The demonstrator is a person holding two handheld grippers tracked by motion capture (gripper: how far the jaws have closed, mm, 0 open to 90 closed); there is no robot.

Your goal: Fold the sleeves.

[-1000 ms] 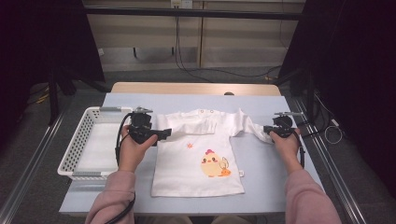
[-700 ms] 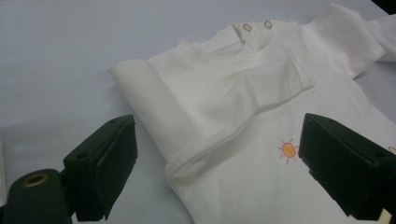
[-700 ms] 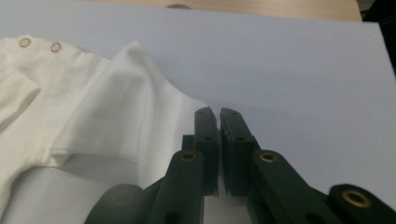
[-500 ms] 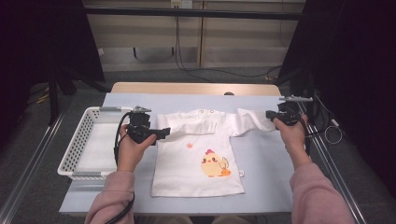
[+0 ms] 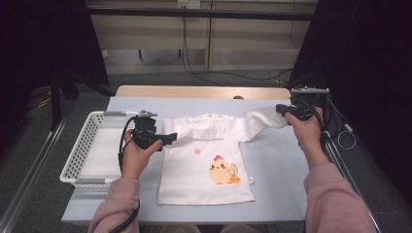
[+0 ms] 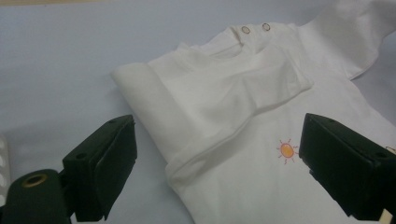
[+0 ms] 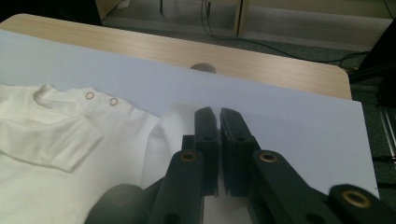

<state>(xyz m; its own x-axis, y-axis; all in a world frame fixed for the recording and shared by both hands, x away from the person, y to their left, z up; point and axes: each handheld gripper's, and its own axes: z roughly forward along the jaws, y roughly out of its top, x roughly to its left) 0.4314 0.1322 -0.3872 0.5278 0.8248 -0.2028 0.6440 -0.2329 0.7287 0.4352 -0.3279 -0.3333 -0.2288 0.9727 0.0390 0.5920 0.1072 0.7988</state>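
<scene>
High view: white baby shirt (image 5: 209, 165) spread front-up on pale blue worktop (image 5: 277, 165), chick print on lower chest, small sun print above it. One sleeve folded across chest; opposite sleeve (image 5: 260, 121) stretched out sideways and lifted off worktop, cuff pinched in right gripper (image 5: 283, 109), raised near far right corner. Left gripper (image 5: 170, 138) just at shirt's shoulder on folded-sleeve side, jaws spread wide, nothing between pads. White plastic basket (image 5: 80, 150) with perforated walls at left end of worktop, just beside left hand (image 5: 136, 155); inside, only pale flat bottom visible, no separate items discernible. Pink sleeves on both forearms entering from bottom edge.

Left gripper view: black jaws wide apart, hovering over folded sleeve (image 6: 224, 107) and sun print (image 6: 287, 150); two snap buttons (image 6: 254, 28) at neckline; fabric not touched by either pad.

Right gripper view: jaws pressed nearly together, white cloth of sleeve (image 7: 173, 126) caught between them, shirt trailing away to left; wooden edge of worktop (image 7: 261, 60) beyond blue cover.
</scene>
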